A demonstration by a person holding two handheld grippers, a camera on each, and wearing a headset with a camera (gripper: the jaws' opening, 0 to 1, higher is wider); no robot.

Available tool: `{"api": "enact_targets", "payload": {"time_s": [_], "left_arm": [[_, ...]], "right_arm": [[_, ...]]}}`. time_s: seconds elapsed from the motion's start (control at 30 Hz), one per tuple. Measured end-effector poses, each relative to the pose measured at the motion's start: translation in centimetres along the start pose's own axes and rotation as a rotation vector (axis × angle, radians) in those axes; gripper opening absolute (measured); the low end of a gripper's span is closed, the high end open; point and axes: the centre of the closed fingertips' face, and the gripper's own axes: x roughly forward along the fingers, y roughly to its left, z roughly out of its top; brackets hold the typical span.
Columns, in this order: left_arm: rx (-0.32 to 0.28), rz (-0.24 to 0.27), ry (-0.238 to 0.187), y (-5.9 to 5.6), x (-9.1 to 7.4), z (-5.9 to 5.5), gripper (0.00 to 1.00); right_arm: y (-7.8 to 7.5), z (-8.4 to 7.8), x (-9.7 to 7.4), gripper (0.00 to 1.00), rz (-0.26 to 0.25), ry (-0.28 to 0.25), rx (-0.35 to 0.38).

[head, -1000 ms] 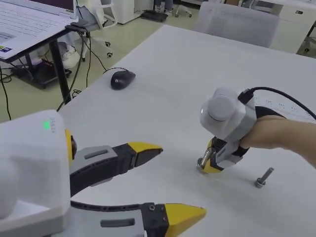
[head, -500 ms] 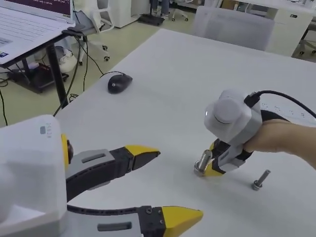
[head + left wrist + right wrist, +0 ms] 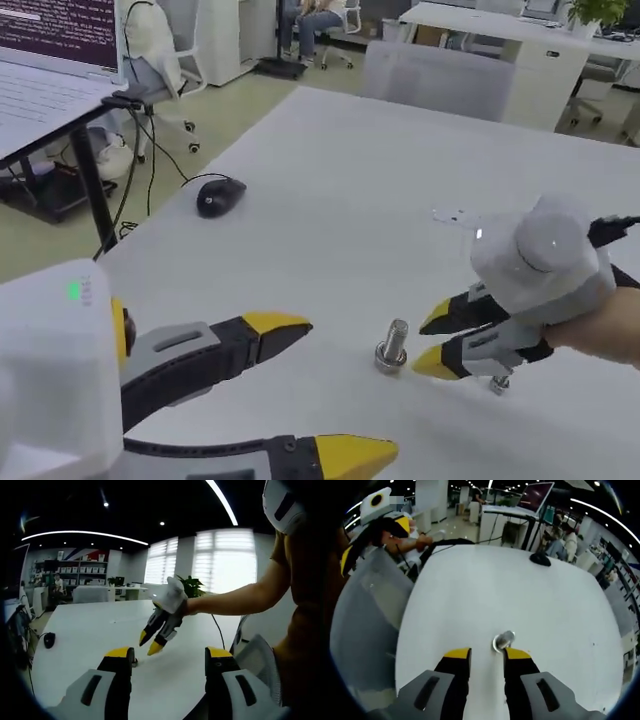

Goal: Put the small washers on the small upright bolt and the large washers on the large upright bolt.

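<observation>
On the white table [image 3: 330,170] in the head view, we see the large bolt [image 3: 392,345] standing upright on its head, just ahead of the right gripper [image 3: 432,340]. That gripper's yellow-tipped jaws are parted and hold nothing. We judge the bolt stands this way so washers can drop over its shank. Our left gripper [image 3: 320,390] sits low in the foreground, jaws spread wide and empty, probably held clear of the work. A small bolt [image 3: 500,382] peeks from under the right gripper. It is mostly covered, so we cannot tell whether it stands or lies. Faint glints [image 3: 450,215] farther back may be washers, but they are too small to say.

Along the left gripper view, the left gripper [image 3: 169,655] frames the right gripper [image 3: 150,644], which points down at the table. A grey shape [image 3: 134,661] beside one jaw is likely the large bolt, but it is blurred.

Through the right gripper view, the right gripper [image 3: 487,655] gapes moderately. We see the large bolt [image 3: 504,641] end-on just beyond its tips. A mouse [image 3: 540,559] lies far off.
</observation>
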Motion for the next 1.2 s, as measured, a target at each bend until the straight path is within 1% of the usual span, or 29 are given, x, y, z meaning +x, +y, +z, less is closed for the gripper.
{"api": "enact_targets", "payload": {"time_s": [0.03, 0.07, 0.1, 0.13, 0.17, 0.2, 0.23, 0.27, 0.3, 0.33, 0.4, 0.47, 0.5, 0.53, 0.57, 0.6, 0.63, 0.67, 0.73, 0.77, 0.83, 0.87, 0.93, 1.03, 1.1, 1.2], "left_arm": [[0.007, -0.004, 0.005, -0.1, 0.0, 0.0, 0.58], [0.01, -0.006, 0.007, -0.2, 0.0, 0.0, 0.58], [0.011, -0.009, 0.01, -0.3, 0.0, -0.1, 0.58], [0.022, -0.013, 0.015, -0.4, 0.0, -0.1, 0.58], [0.026, -0.015, 0.017, -0.5, 0.0, -0.2, 0.58], [0.025, -0.017, 0.021, -0.5, 0.0, -0.3, 0.58], [0.023, -0.02, 0.025, -0.6, 0.0, -0.4, 0.58], [0.021, -0.026, 0.028, -0.7, 0.0, -0.4, 0.58], [0.022, -0.029, 0.03, -0.8, 0.0, -0.5, 0.58], [0.022, -0.031, 0.033, -0.9, 0.0, -0.5, 0.58], [0.023, -0.04, 0.035, -1.1, 0.0, -0.4, 0.58], [0.026, -0.047, 0.036, -1.3, 0.1, -0.4, 0.58], [0.023, -0.052, 0.032, -1.4, 0.1, -0.3, 0.58], [0.015, -0.059, 0.019, -1.6, 0.2, -0.1, 0.59], [0.011, -0.063, 0.012, -1.7, 0.2, 0.0, 0.59], [0.009, -0.066, 0.009, -1.8, 0.2, 0.1, 0.59], [0.011, -0.067, 0.01, -1.8, 0.2, 0.0, 0.6], [0.014, -0.07, 0.012, -2.0, 0.2, 0.0, 0.6], [0.016, -0.075, 0.013, -2.1, 0.2, 0.0, 0.61], [0.017, -0.077, 0.012, -2.2, 0.1, 0.0, 0.61], [0.019, -0.08, 0.014, -2.3, -0.1, -0.1, 0.62], [0.018, -0.078, 0.014, -2.3, -0.3, -0.1, 0.62], [0.02, -0.07, 0.011, -2.3, -0.7, 0.0, 0.64], [0.006, -0.057, -0.005, -2.2, -1.4, 0.3, 0.64], [0.001, -0.054, -0.009, -2.2, -1.7, 0.3, 0.64], [0.009, -0.047, 0.006, -2.3, -1.9, 0.1, 0.64]], "right_arm": [[0.5, 0.5, -0.5, 0.26, 0.001, -0.049, -0.015], [1.0, 1.2, -1.2, 0.26, -0.012, -0.116, 0.005], [1.5, 1.4, -1.8, 0.27, -0.008, -0.142, 0.041], [2.3, 1.8, -2.6, 0.28, -0.003, -0.202, 0.068], [2.7, 2.0, -3.1, 0.31, -0.004, -0.24, 0.073], [3.4, 2.3, -3.8, 0.33, -0.016, -0.294, 0.081], [3.9, 2.3, -4.2, 0.35, -0.014, -0.325, 0.1], [4.7, 2.1, -4.8, 0.35, -0.003, -0.351, 0.135], [5.1, 1.8, -5.1, 0.35, -0.013, -0.357, 0.145], [5.5, 1.1, -5.5, 0.35, -0.034, -0.355, 0.14], [6.1, 0.4, -6.0, 0.36, -0.053, -0.373, 0.166], [6.8, -0.5, -6.7, 0.37, -0.079, -0.394, 0.219], [7.3, -0.9, -6.9, 0.37, -0.081, -0.402, 0.226], [7.6, -1.2, -7.2, 0.37, -0.092, -0.412, 0.245], [7.8, -1.6, -7.7, 0.37, -0.113, -0.436, 0.274], [8.2, -2.0, -7.9, 0.38, -0.119, -0.441, 0.282], [8.7, -2.6, -8.2, 0.4, -0.13, -0.448, 0.318], [9.0, -3.0, -8.5, 0.43, -0.138, -0.457, 0.334], [9.3, -4.0, -9.3, 0.48, -0.19, -0.477, 0.368], [9.7, -4.6, -9.7, 0.5, -0.207, -0.489, 0.402], [9.8, -5.3, -10.4, 0.52, -0.242, -0.509, 0.438], [9.9, -5.6, -11.0, 0.52, -0.267, -0.533, 0.458], [10.0, -5.5, -12.1, 0.54, -0.308, -0.577, 0.468], [10.0, -5.2, -13.1, 0.56, -0.335, -0.624, 0.481], [10.1, -4.9, -13.3, 0.58, -0.344, -0.635, 0.465], [10.2, -4.5, -13.4, 0.58, -0.343, -0.637, 0.451]]}}
